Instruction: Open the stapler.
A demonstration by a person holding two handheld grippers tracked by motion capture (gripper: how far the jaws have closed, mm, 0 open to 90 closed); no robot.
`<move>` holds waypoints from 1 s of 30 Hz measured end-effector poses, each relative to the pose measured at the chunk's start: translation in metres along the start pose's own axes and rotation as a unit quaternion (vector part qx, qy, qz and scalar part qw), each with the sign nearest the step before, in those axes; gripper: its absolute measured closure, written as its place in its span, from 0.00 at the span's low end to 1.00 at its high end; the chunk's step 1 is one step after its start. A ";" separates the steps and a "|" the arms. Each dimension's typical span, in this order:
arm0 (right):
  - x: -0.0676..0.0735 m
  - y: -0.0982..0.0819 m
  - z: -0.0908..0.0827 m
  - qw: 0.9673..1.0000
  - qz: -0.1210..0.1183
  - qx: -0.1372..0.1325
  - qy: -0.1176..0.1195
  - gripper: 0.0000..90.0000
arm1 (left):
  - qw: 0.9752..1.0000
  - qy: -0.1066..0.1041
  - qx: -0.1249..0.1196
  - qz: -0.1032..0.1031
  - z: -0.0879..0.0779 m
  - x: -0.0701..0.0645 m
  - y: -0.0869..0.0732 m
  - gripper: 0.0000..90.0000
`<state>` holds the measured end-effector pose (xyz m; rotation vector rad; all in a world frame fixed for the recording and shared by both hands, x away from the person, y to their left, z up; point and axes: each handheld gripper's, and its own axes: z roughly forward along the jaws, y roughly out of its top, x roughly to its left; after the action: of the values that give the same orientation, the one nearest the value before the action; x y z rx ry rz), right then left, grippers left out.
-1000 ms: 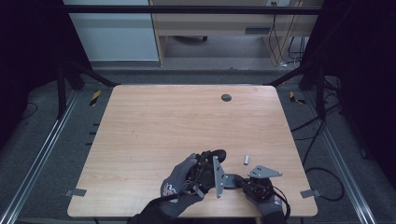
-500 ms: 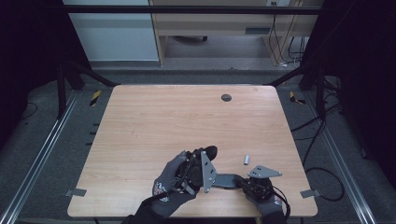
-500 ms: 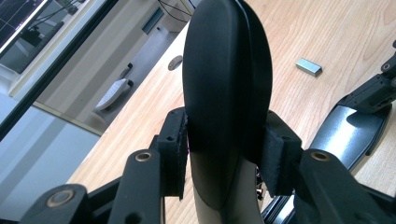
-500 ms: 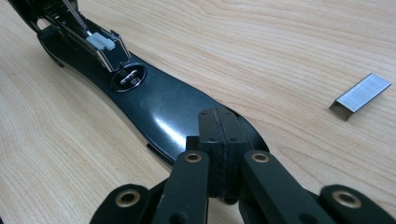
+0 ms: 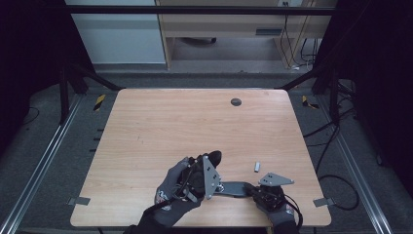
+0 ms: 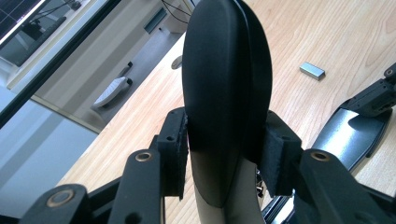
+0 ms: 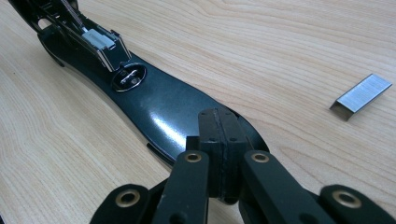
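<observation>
One stapler (image 5: 234,187) opened flat at six o'clock, left gripper (image 6: 229,154) clamping its top arm (image 6: 226,84), right gripper (image 7: 219,154) closed, pressing its base (image 7: 159,107), one staple strip (image 7: 362,95) at four o'clock.

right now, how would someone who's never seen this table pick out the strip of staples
Start at the wooden table and go to its near right corner, where the opened black stapler lies. Just beyond the stapler's base sits the strip of staples, apart from it: a small silvery metal bar, the one loose shiny piece on the bare wood.
</observation>
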<state>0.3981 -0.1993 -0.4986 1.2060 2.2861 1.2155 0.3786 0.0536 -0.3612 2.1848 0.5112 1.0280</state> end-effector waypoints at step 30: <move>0.000 0.000 0.000 1.000 0.000 0.000 0.002 1.00 | 0.997 0.000 -0.018 -0.077 -0.021 0.032 -0.025 0.63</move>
<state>0.3979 -0.1989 -0.4986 1.2038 2.2893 1.2178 0.3805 0.0982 -0.3516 2.0791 0.6459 0.9461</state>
